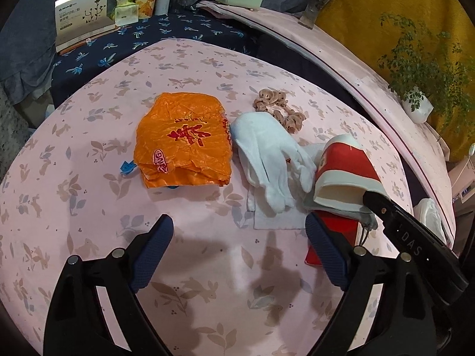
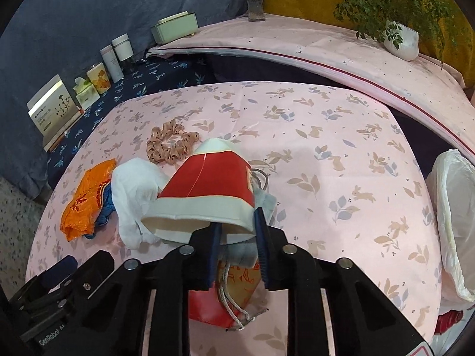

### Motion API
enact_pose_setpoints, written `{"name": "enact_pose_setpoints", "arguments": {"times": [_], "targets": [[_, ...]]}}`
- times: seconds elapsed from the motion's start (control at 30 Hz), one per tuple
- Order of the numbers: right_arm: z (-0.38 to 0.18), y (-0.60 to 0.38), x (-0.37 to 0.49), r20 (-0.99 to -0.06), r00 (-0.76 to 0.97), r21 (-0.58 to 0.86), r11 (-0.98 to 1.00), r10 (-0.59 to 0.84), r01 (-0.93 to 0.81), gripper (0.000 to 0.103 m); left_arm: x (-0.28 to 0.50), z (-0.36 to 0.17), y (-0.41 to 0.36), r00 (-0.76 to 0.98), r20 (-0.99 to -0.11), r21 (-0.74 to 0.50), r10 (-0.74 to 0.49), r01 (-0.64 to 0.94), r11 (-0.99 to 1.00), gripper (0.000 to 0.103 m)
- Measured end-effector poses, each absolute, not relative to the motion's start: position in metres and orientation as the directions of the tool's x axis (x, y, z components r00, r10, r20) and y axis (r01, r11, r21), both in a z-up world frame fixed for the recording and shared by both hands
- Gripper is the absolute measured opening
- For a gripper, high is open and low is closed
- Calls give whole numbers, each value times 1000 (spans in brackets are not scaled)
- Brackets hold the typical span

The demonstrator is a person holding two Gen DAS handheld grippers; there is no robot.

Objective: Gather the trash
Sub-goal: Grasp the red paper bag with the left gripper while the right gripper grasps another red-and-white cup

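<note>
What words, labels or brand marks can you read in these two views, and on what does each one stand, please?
"DAS": on the right gripper's black arm.
"GenRobot", then cut off: on the left gripper's body.
Large red character on the orange plastic bag: too crumpled to read.
Print on the white booklet: too small to read.
Label on the red paper cup: too blurred to read.

Right claw (image 2: 237, 231) is pinched on the rim of a squashed red-and-cream paper cup (image 2: 207, 190), one pad tucked inside it. Under it sit a grey drawstring pouch (image 2: 246, 252) and a red packet (image 2: 213, 308). Left of the cup: white glove (image 2: 133, 190), orange plastic bag (image 2: 86, 195), tan scrunchie (image 2: 169, 145), all on the pink bunny-print desk (image 2: 341, 148). White bin bag (image 2: 454, 207) at the right edge.
</note>
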State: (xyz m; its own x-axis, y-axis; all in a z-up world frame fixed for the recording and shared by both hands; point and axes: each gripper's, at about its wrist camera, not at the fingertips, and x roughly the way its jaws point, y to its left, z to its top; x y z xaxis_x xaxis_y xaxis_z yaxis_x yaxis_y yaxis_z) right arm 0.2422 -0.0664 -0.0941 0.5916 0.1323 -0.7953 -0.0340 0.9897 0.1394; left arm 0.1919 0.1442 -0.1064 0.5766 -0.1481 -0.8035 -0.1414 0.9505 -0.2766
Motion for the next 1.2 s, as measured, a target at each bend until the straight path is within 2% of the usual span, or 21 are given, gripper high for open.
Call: {"name": "enact_pose_setpoints", "arguments": {"times": [0.07, 0.17, 0.57, 0.67, 0.73, 0.87, 0.97, 1.1, 1.2], "targets": [[-90, -70, 241, -788, 601, 145, 989, 133, -28, 11, 192, -105, 140, 576, -802, -279, -155, -133, 951, 85], [-80, -80, 235, -770, 625, 160, 987, 125, -1, 9, 191, -104, 130, 575, -801, -281, -168, -112, 953, 85], [-55, -158, 201, -720, 692, 225, 964, 64, 145, 6, 194, -97, 68, 556, -790, -294, -258, 25, 956, 85], [-57, -175, 195, -723, 688, 235, 957, 54, 172, 6, 204, -99, 54, 551, -791, -288, -266, 48, 956, 79], [-60, -184, 192, -727, 684, 244, 952, 52, 187, 6, 211, -102, 46, 540, -796, -283, -272, 64, 957, 70], [-68, -196, 187, -736, 674, 263, 942, 59, 206, 6, 222, -109, 33, 525, -810, -256, -262, 85, 963, 60], [-74, -200, 185, -743, 667, 266, 941, 60, 211, 6, 227, -114, 29, 515, -818, -247, -257, 89, 965, 50], [-78, -202, 184, -746, 663, 277, 937, 68, 215, 6, 226, -113, 25, 519, -816, -240, -257, 101, 966, 29], [-79, -203, 184, -744, 664, 286, 934, 76, 214, 6, 224, -107, 23, 525, -808, -244, -267, 114, 963, 20]]}}
